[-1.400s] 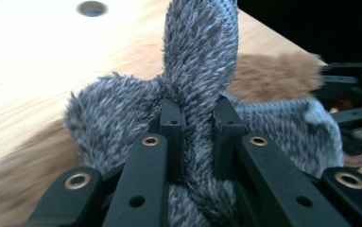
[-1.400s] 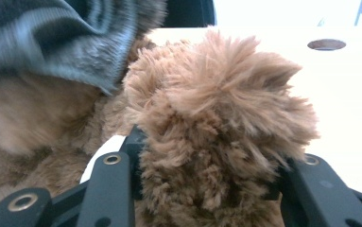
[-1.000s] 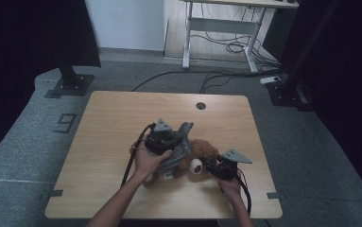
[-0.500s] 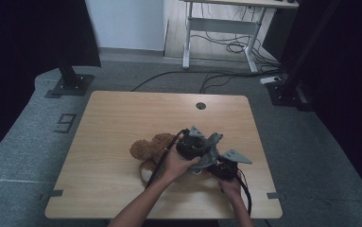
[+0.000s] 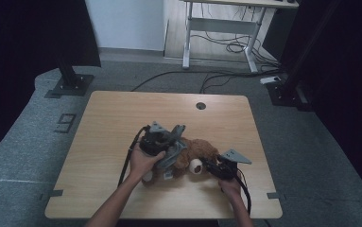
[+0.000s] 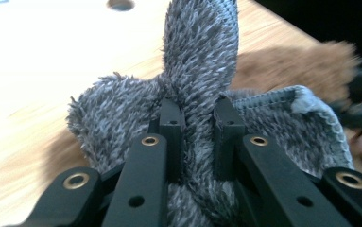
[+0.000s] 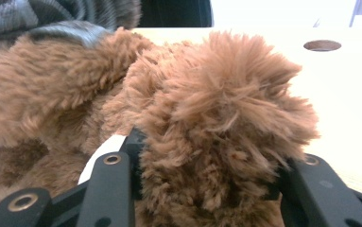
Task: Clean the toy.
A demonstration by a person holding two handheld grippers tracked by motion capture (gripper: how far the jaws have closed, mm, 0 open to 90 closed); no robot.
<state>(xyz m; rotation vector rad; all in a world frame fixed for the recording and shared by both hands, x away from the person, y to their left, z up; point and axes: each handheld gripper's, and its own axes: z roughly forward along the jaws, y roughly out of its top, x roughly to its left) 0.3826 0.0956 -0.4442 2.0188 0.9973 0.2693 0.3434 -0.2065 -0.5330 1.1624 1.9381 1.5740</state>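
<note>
Pinching a fold of grey fleecy cloth (image 6: 197, 71), my left gripper (image 6: 196, 137) has its fingers closed tight on it, over the brown plush toy (image 5: 197, 153) lying on the wooden surface (image 5: 122, 118) near its front edge. My right gripper (image 7: 202, 189) fingers, partly open, clamp the toy's fur.

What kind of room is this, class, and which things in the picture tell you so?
Probably a lab or workshop: a bare wooden table on grey carpet, dark curtains at the sides, and a desk frame with loose cables behind.
</note>
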